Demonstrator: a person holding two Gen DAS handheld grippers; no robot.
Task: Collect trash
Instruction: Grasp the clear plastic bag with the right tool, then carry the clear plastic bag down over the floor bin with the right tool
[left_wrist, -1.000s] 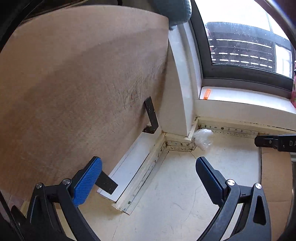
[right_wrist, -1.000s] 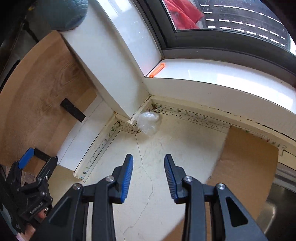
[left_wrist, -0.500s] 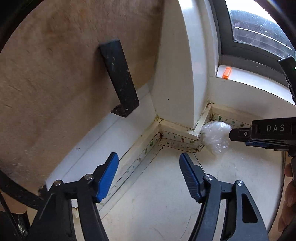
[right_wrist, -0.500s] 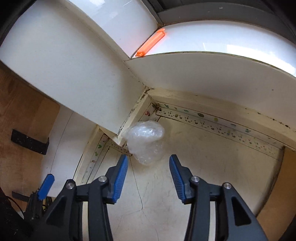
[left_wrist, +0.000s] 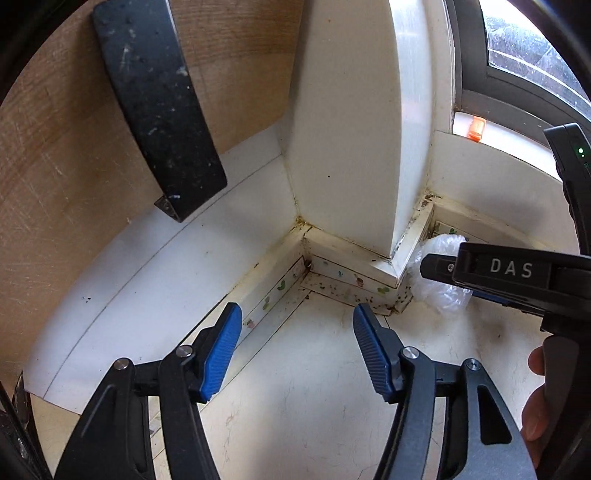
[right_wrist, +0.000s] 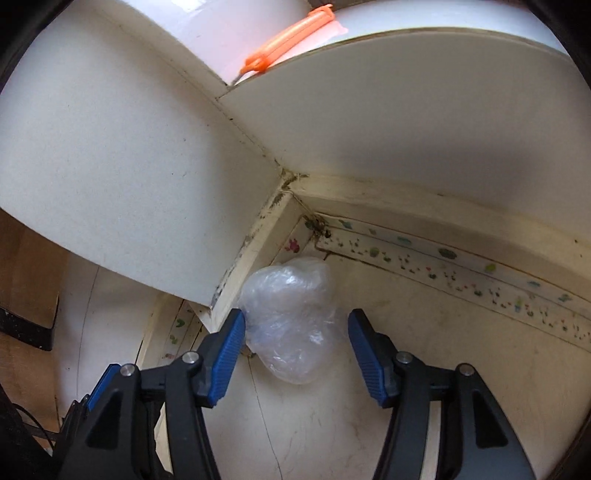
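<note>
Down in the corner where the white pillar meets the wall under the window, a crumpled clear plastic bag (right_wrist: 291, 317) lies on the cream floor (right_wrist: 424, 369), tucked against the skirting strip (right_wrist: 461, 266) with its little coloured flecks. The right gripper (right_wrist: 295, 347) is right on it: its jaws are opening, one blue pad at about nine o'clock of the bag and looking just about in contact with it, the other at three o'clock with a sliver of floor showing between pad and plastic, so nothing is clamped yet. The left gripper (left_wrist: 297, 347) hangs over bare floor near the pillar's foot, jaws at a middling spread with nothing between them; from there the bag sits off at about two o'clock, half hidden behind the other tool. An orange clip-like thing (right_wrist: 288, 40) rests up on the window sill, well apart from all this. As for the job, I'd say it is barely started here: the bag is bracketed but not gripped, not lifted, and no bin shows anywhere to drop it in. Closing, lifting and carrying all remain.
</note>
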